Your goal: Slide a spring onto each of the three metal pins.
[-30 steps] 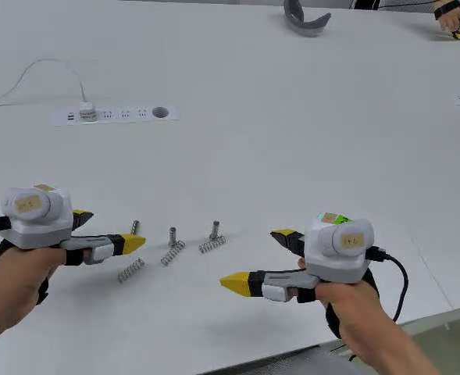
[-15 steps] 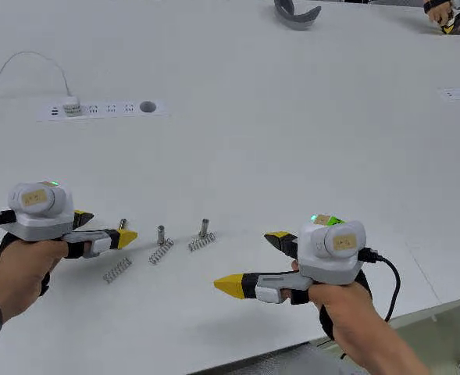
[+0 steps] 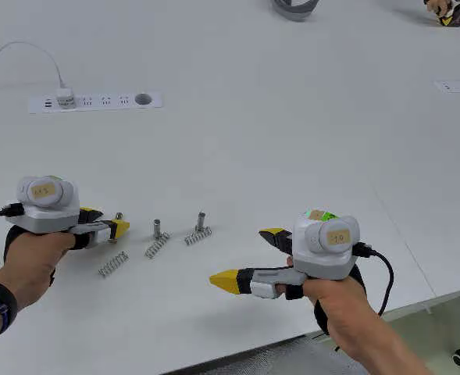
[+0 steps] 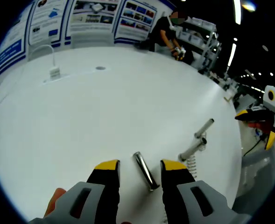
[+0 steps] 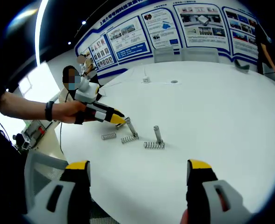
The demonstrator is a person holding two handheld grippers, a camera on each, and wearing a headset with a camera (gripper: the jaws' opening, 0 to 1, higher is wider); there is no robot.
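Three short metal pins stand in a row on the white table (image 3: 292,141): left pin (image 3: 119,217), middle pin (image 3: 157,228), right pin (image 3: 201,220). A spring lies in front of each: left spring (image 3: 113,263), middle spring (image 3: 157,245), right spring (image 3: 197,235). My left gripper (image 3: 108,220) is open, its jaws on either side of the left pin (image 4: 144,170) without closing on it. My right gripper (image 3: 247,258) is open wide and holds nothing, to the right of the row. In the right gripper view, that gripper (image 5: 138,165) faces the right pin (image 5: 158,134) and right spring (image 5: 153,145).
A white power strip (image 3: 97,101) with a plug and cable lies at the back left. A grey curved object (image 3: 296,6) sits at the far edge. The table's front edge (image 3: 417,301) runs close behind my right hand. Bare tabletop stretches beyond the pins.
My left gripper has moved in on the left pin, which now stands between its open jaws. My right gripper has hardly moved. The head camera has shifted.
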